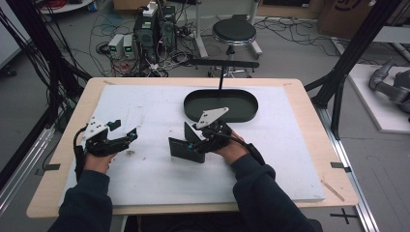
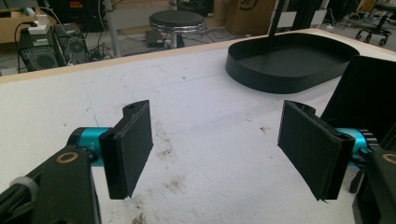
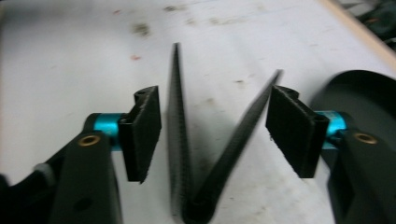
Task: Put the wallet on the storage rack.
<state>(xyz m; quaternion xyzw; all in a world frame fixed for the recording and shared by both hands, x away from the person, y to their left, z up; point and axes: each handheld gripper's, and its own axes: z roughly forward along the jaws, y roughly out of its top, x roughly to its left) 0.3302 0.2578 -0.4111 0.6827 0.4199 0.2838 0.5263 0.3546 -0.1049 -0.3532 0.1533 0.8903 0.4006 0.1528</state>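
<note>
A black folded piece (image 1: 181, 149), two flat panels joined in a V, stands on the white board (image 1: 145, 179) near the middle. My right gripper (image 1: 189, 140) is open around it. In the right gripper view both panels of the folded piece (image 3: 176, 121) rise between the pads of the right gripper (image 3: 212, 116), and I cannot tell whether the pads touch them. My left gripper (image 1: 124, 130) hovers open at the left with nothing between its pads. From the left gripper (image 2: 215, 135) one panel of the folded piece (image 2: 369, 88) shows at the right edge.
A black oval tray (image 1: 244, 116) with a T-shaped post (image 1: 221, 77) sits behind the right gripper; its wall (image 2: 261, 79) and rim (image 3: 369, 93) appear in the gripper views. Past the wooden table edge (image 1: 193, 80) are a stool (image 1: 234, 31), computers (image 1: 154, 29) and cables.
</note>
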